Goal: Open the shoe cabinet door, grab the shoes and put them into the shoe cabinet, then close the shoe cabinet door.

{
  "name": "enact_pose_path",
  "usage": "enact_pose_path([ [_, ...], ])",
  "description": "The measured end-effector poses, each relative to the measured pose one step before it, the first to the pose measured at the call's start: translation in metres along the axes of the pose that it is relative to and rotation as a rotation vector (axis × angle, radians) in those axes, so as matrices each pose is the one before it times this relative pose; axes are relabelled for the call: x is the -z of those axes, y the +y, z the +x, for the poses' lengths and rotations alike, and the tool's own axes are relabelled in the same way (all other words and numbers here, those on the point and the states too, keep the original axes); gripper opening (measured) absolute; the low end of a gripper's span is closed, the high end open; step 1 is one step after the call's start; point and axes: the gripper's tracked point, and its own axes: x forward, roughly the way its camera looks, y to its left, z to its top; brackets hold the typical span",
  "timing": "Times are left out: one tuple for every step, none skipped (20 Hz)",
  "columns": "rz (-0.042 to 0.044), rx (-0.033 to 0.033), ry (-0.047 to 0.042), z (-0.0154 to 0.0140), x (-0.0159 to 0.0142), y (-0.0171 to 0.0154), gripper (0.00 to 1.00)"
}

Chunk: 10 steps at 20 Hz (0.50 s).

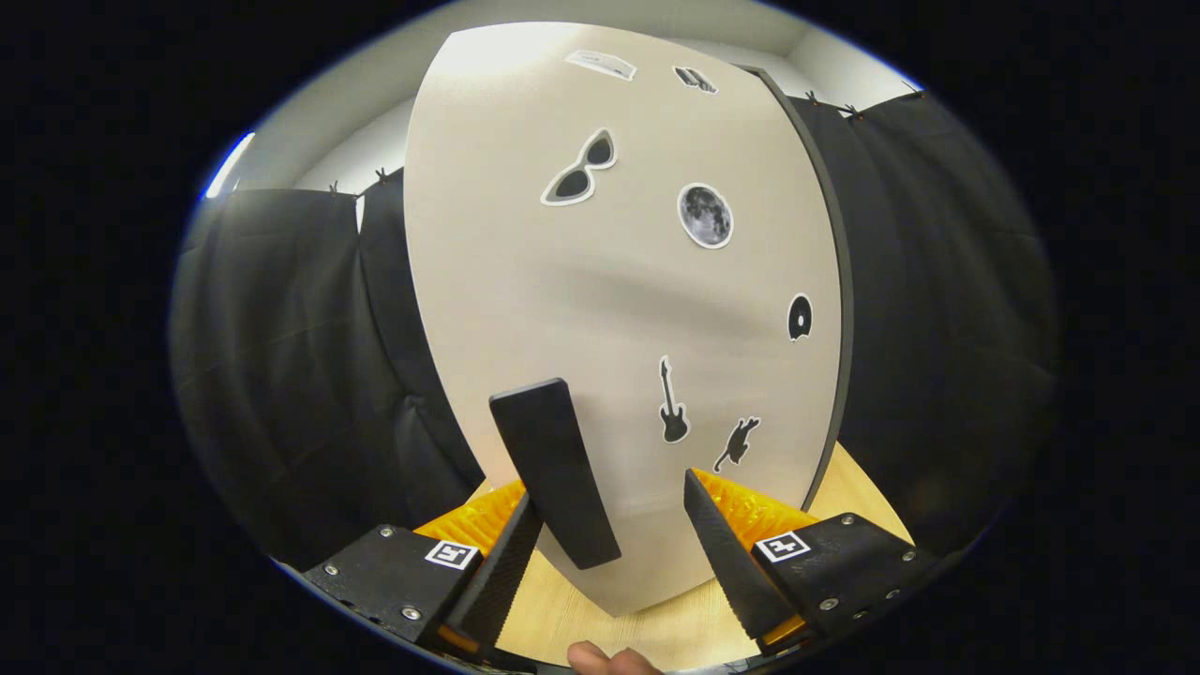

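1. Gripper view: you're right up against the shoe cabinet door, a pale panel with a dark edge down its right side. Its black handle sits just ahead of the gripper, close to the left finger and between the two.
2. Your jaws are spread apart and not pressing on anything. The handle sits in the gap, but the right finger is well off it.
3. Count: one door, one handle, seven stickers on the panel: sunglasses, a moon, a guitar, a small animal shape, a round dark one and two near the top I can't make out. No shoes to count from here.
4. What could bite you: if you squeeze now, I'd guess the left finger hits first and shoves the handle sideways, so the pinch ends up crooked and slips off when you pull.
5. Also, I can't tell from this whether the door is fully shut or ajar, so check before you yank. There's a fingertip just under the fingers; keep it clear.
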Motion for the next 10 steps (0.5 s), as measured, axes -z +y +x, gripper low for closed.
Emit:
enact_pose_path([
  [0.01058,0.00569,-0.00193,0.00975,-0.00111,0.00229,0.91],
  [0.01261,0.00447,0.00789,0.00364,0.00043,0.00095,0.91],
  [0.00697,0.00610,0.00264,0.00455,-0.00104,-0.00121,0.92],
  [-0.00251,0.01171,0.00185,0.00353,-0.00116,0.00212,0.92],
  [-0.01204,0.01643,-0.00583,0.00271,-0.00317,0.00482,0.91],
  [-0.02111,0.01748,-0.00374,0.00274,-0.00335,0.00408,0.91],
  [-0.02464,0.01673,-0.00974,-0.00006,-0.00302,0.00305,0.91],
  [-0.02626,0.01485,-0.00802,0.00047,-0.00141,0.00010,0.91],
  [-0.02056,0.01072,-0.00700,0.00191,-0.00217,0.00075,0.92],
  [-0.01342,0.00592,-0.00383,0.00264,-0.00106,0.00148,0.91],
])
